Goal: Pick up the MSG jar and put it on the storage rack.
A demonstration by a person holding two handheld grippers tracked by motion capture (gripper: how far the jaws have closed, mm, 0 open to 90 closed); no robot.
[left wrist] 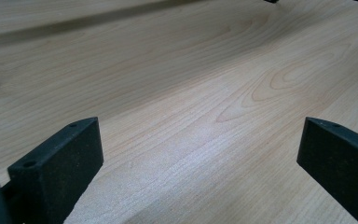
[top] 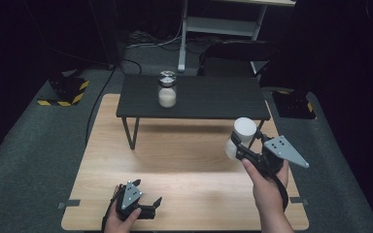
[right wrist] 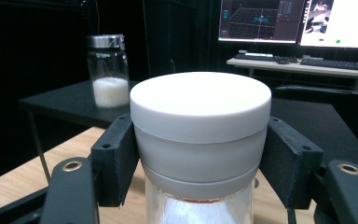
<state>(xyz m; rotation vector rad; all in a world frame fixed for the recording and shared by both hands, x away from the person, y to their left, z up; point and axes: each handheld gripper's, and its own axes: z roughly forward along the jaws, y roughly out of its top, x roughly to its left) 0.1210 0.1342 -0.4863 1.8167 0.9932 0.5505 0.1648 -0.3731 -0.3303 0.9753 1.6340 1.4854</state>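
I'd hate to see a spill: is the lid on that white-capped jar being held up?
On. The white lid sits flush atop the jar, which the right gripper clamps just under the lid, upright.

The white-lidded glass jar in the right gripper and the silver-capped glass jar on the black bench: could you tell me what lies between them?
Nothing: the high view shows bare black bench top between the silver-capped jar and the held white-lidded jar.

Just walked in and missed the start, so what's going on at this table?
A person works with a gripper in each hand. The right gripper is shut on a white-lidded jar and holds it in the air above the wooden table. The left gripper rests low near the table's front edge, jaws open and empty. A second jar with a metal lid stands on the small black table behind.
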